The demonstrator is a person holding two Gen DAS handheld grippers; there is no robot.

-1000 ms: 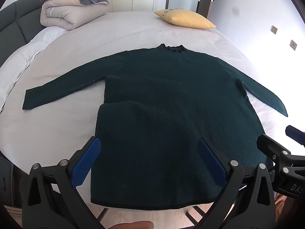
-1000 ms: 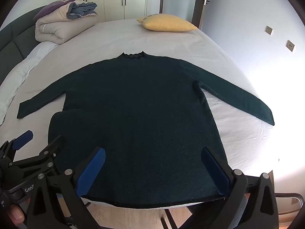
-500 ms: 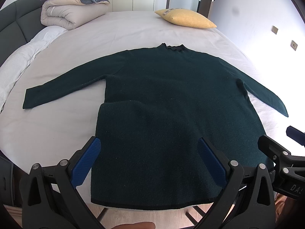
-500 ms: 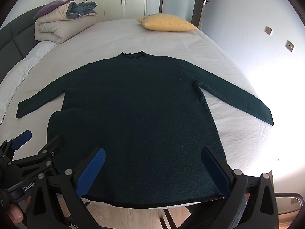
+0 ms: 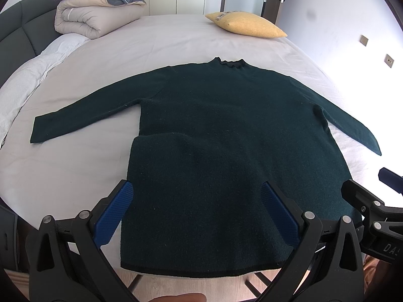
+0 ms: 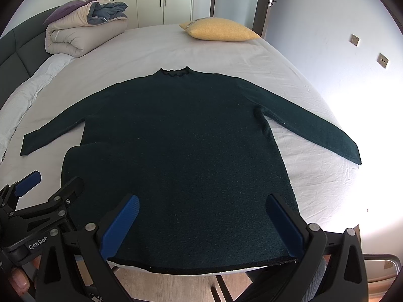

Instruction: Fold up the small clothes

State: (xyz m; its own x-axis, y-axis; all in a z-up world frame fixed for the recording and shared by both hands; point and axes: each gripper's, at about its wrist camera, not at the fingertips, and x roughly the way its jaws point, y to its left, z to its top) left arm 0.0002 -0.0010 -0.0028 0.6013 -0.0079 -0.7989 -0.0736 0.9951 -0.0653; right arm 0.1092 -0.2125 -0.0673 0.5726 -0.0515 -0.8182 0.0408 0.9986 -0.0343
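Both hand-held grippers, left [image 5: 196,211] and right [image 6: 202,222], hover spread wide over the sweater [image 6: 186,151].

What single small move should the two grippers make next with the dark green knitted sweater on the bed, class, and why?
Probably lower the open left gripper and open right gripper onto the hem of the dark green knitted sweater. It lies flat on the white bed sheet, sleeves spread, hem at the near edge, and neither gripper holds anything yet.
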